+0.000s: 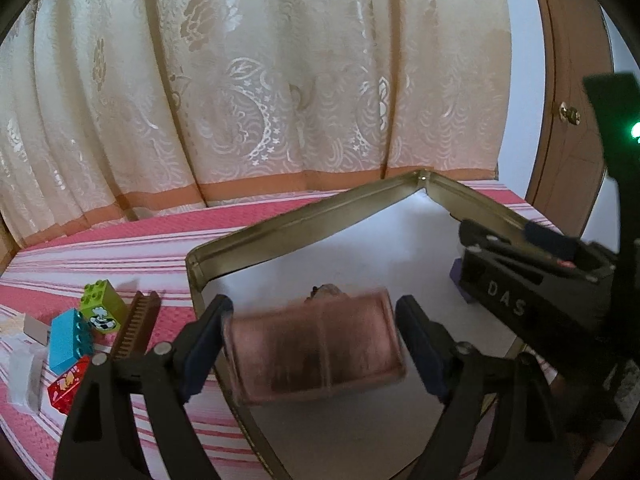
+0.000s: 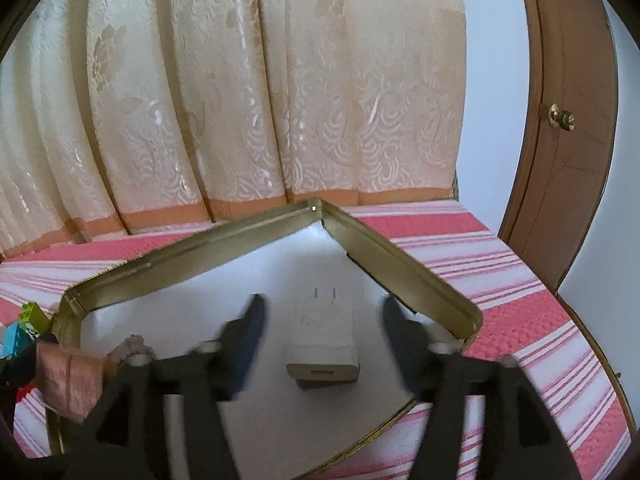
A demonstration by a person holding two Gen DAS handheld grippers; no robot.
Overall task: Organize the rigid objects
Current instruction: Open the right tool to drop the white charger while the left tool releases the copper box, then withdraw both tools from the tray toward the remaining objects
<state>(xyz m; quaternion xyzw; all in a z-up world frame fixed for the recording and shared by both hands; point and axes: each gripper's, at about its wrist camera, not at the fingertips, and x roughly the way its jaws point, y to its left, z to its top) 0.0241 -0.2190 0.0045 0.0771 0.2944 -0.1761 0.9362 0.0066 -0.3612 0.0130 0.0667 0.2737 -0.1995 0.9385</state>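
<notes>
The left gripper (image 1: 314,344) pinches a pink rectangular case (image 1: 316,344) between its two dark pads, over the near left rim of a shallow gold-walled tin tray (image 1: 304,216); the case is blurred, so its surface detail cannot be read, and a small brownish thing peeks from behind its far edge; the tray's white floor lies open beyond the case up to the far corner; to the right the other tool crosses the tray, its black body stamped with the letters "DAS" (image 1: 506,300), and a green light glows at the frame's right edge.

The right gripper (image 2: 322,340) hangs with its fingers spread wide over the tray floor, touching nothing; a white plug adapter (image 2: 324,340) lies flat between and just beyond them, its two prongs pointing away toward the far corner, a slot showing on its near face; free white floor surrounds the adapter on every side, and the right wall of the tray runs close beside the right finger.

Left of the tray, outside its wall, a dark comb (image 1: 134,326) lies beside a green block (image 1: 102,310) printed with a black-and-white figure, a blue block (image 1: 68,340) and a red block (image 1: 68,384); white items sit at the far left edge, too blurred to name.

All rests on a pink-and-white striped cloth (image 2: 500,280); behind hangs a cream patterned curtain (image 2: 260,100) with an orange hem band; at right stands a brown wooden door (image 2: 572,140) with a brass knob against a pale wall.
</notes>
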